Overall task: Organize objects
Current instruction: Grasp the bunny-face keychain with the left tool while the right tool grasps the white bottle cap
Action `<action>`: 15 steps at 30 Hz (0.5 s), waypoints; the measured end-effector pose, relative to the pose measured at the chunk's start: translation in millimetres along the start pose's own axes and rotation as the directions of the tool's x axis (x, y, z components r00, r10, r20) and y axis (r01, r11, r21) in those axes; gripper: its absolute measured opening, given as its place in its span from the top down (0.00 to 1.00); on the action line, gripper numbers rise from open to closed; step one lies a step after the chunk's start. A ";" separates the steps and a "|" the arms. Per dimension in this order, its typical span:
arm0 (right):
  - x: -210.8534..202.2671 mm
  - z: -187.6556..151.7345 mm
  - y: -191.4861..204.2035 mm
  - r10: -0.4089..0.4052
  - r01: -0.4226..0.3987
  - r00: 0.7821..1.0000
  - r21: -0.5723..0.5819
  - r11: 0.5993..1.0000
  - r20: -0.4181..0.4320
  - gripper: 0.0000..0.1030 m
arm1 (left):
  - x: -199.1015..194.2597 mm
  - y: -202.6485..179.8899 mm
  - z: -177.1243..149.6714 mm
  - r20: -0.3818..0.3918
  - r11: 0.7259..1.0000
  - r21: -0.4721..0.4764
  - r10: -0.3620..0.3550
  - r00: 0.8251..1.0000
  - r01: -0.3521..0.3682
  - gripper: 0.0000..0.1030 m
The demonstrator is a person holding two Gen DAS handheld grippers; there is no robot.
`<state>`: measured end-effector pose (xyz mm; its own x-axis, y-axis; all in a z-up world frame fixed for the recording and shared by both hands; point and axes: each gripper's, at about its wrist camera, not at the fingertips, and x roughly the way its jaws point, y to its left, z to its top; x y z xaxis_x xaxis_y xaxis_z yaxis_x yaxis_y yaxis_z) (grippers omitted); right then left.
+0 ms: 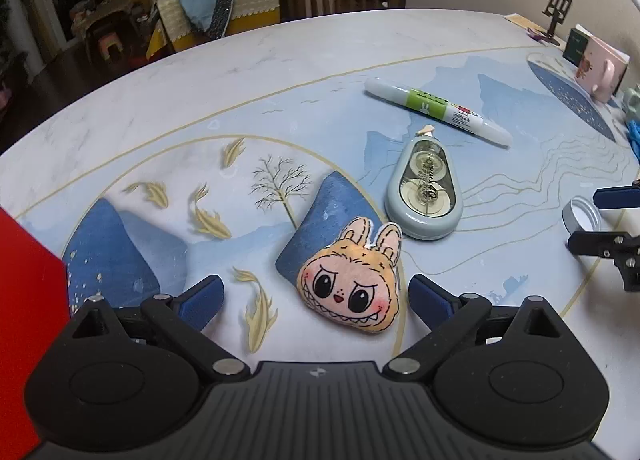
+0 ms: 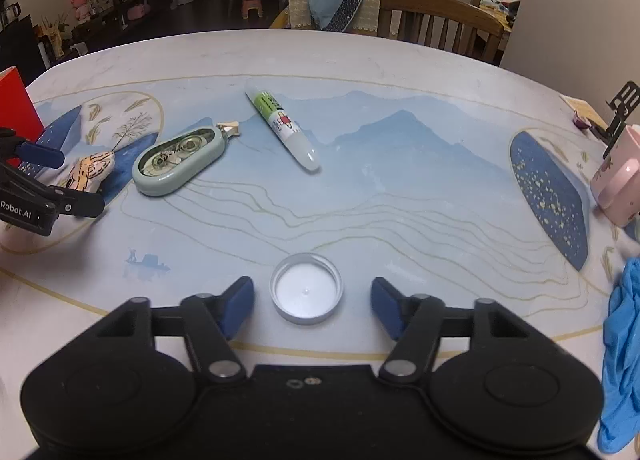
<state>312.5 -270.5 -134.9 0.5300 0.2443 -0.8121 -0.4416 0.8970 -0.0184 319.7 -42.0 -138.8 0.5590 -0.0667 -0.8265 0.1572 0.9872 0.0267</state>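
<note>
My left gripper (image 1: 316, 298) is open, with an orange plush rabbit-eared face (image 1: 352, 280) lying on the table between its fingers, nearer the right one. Beyond it lie a grey-green correction tape dispenser (image 1: 426, 191) and a white-and-green glue pen (image 1: 436, 109). My right gripper (image 2: 312, 304) is open around a small round metal lid (image 2: 306, 288) lying hollow side up. In the right wrist view the dispenser (image 2: 180, 159), the pen (image 2: 282, 123) and the plush (image 2: 90, 171) lie at the far left, with the left gripper's fingers (image 2: 40, 155) around the plush.
A red box (image 1: 28, 300) stands at the left edge of the table. A pink mug (image 2: 618, 175), a black phone stand (image 2: 622, 111) and blue gloves (image 2: 624, 340) sit at the right. A wooden chair (image 2: 436, 23) stands behind the far table edge.
</note>
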 end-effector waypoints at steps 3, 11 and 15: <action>0.2 -0.3 -1.7 0.009 -0.009 1.000 0.015 1.000 0.002 0.43 | 1.0 -1.7 0.0 0.003 1.000 0.008 -0.014 1.000 0.014 0.14; -1.4 -0.5 0.7 -0.004 0.003 1.000 0.035 0.999 0.005 0.58 | -3.5 -7.2 3.2 0.012 0.999 0.018 -0.040 0.999 0.039 0.44; -3.3 -1.2 3.6 -0.007 0.007 1.000 0.046 0.999 0.001 0.62 | -4.6 -12.9 5.4 -0.010 0.999 0.025 -0.049 0.999 0.049 0.52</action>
<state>308.3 -268.5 -133.0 0.5337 0.2377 -0.8116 -0.4041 0.9147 0.0022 319.5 -55.3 -132.3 0.5427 -0.1131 -0.8323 0.2042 0.9789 0.0001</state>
